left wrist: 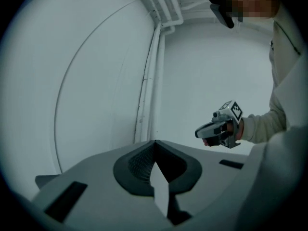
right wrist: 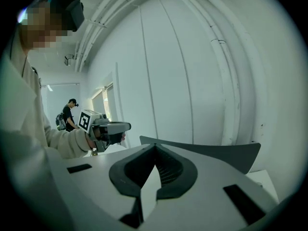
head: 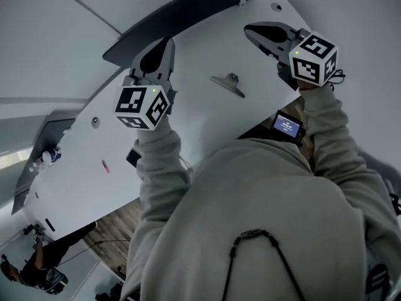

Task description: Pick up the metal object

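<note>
The metal object, a silver clip (head: 229, 83), lies on the white table (head: 200, 124) between my two grippers in the head view. Neither gripper view shows it. My left gripper (head: 163, 44) is held up to the clip's left, shut, with nothing between its jaws. My right gripper (head: 250, 30) is held up to the clip's right, also shut and empty. Both gripper views face the white walls rather than the table. The left gripper view shows my right gripper (left wrist: 204, 133) across from it, and the right gripper view shows my left gripper (right wrist: 126, 126).
A small pink item (head: 105, 166), a bottle (head: 47, 158) and a black object (head: 133, 157) sit on the table's left part. A dark curved panel (head: 182, 17) borders the far edge. A small lit screen (head: 287, 126) is near my right sleeve. Another person (right wrist: 70, 114) stands further back.
</note>
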Tool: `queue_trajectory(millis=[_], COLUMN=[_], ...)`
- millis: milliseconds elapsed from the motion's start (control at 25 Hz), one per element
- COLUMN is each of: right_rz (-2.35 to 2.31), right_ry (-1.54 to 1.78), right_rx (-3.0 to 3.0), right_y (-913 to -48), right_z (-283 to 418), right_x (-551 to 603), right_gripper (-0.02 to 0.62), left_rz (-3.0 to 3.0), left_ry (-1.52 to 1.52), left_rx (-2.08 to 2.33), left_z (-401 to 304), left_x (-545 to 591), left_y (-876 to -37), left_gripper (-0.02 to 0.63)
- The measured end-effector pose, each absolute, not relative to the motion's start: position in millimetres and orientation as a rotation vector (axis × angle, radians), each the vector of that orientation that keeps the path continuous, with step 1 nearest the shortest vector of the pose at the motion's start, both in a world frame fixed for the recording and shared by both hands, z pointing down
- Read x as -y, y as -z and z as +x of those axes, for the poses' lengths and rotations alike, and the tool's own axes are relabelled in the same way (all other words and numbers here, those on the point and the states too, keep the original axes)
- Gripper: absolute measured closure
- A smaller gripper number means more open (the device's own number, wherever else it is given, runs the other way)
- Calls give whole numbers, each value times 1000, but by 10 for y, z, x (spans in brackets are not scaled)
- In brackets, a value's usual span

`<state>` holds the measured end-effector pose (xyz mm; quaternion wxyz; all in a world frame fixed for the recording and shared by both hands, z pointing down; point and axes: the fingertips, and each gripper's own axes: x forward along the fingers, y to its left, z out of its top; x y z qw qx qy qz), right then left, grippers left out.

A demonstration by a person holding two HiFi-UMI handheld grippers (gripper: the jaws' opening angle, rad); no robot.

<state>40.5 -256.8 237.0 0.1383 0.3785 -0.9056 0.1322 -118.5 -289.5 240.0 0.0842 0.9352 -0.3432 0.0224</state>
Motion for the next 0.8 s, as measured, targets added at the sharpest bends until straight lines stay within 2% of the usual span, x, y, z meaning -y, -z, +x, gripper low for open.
queue_trajectory(millis=[800], right_rz=[929], right_ry=[-210], right_rx=[2731], right_y=[-2419], right_z=[408], right_x=[2862], right_gripper=[575], left_rz=[2793], left_ry=[-32], left_rx=[1198], left_z=[-1152], left_x=[2877], left_y=[-2342], left_gripper=[601])
